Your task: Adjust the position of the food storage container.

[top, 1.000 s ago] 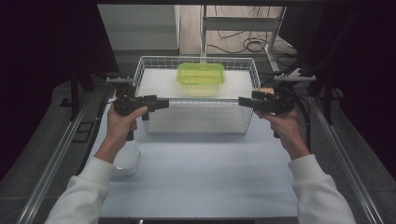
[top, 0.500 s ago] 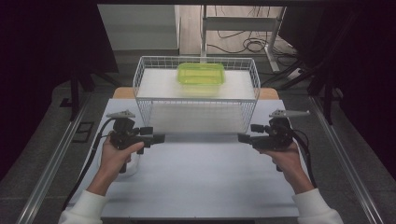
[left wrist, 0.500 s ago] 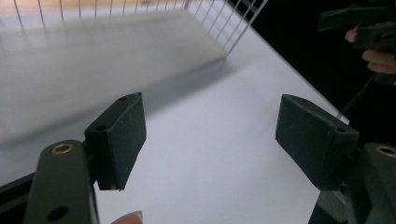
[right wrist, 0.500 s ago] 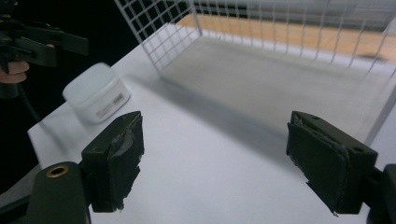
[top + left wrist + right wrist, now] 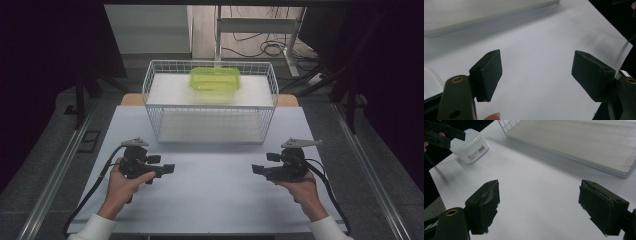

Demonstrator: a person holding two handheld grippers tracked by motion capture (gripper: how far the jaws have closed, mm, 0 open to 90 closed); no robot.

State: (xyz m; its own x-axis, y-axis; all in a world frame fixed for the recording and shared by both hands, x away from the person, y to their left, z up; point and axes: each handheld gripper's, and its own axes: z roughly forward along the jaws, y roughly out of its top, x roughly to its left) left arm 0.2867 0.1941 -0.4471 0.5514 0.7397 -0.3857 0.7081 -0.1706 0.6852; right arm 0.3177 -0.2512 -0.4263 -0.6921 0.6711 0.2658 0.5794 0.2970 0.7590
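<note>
A white wire basket (image 5: 159, 120) stands at the back middle of the table. On its upper shelf sits a green lidded container (image 5: 215, 82). My left gripper (image 5: 169, 169) is held low over the near left of the white table, jaws wide apart and empty (image 5: 536, 67). My right gripper (image 5: 256, 170) mirrors it on the near right, also open with nothing between its pads (image 5: 539, 195). Both point inward toward each other. A white tub with a barcode label (image 5: 470, 146) rests on the table beside the left gripper (image 5: 444, 133).
The basket's pale bottom board (image 5: 579, 142) lies ahead of the right gripper and shows as a pale slab (image 5: 474, 12) in the left gripper view. Metal rails (image 5: 55, 175) run along both table sides. Cables trail from each gripper toward the near edge.
Both grippers have drawn back from the basket's front corners toward the near edge of the table and dropped lower. The green container has stayed put.
</note>
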